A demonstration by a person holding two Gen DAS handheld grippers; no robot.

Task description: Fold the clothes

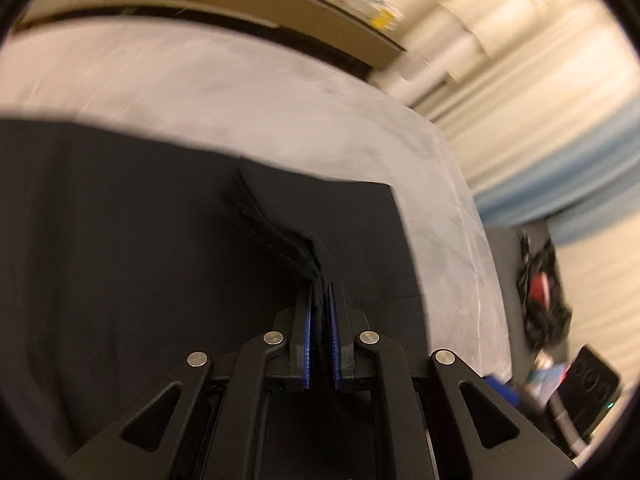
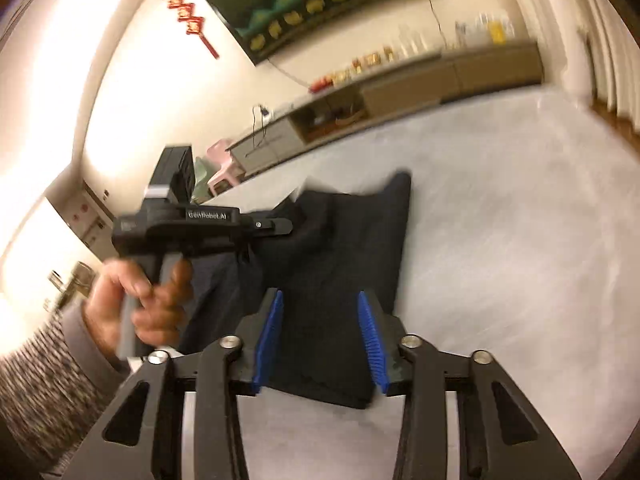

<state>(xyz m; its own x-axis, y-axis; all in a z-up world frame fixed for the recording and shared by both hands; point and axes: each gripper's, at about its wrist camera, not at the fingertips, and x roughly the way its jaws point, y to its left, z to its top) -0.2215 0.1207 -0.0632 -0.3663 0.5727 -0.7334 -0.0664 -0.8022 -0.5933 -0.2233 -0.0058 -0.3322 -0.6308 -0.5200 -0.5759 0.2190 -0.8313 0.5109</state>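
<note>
Jaws of the left gripper [image 1: 320,300] pinch the dark cloth's [image 2: 352,240] edge, right gripper [image 2: 320,340] jaws gape empty, so folding looks only half done.

Right gripper [image 2: 320,300] low in frame, blue pads [image 2: 269,336] apart, nothing clamped between. Beyond them, dark garment [image 2: 340,248] flat on grey surface [image 2: 500,240]. At left, hand [image 2: 132,300] grips handle of left gripper [image 2: 280,226], its tip over garment's left part. Cabinet [image 2: 400,92] along far wall.

One dark garment [image 2: 344,264], two tongs [image 1: 320,344]
</note>
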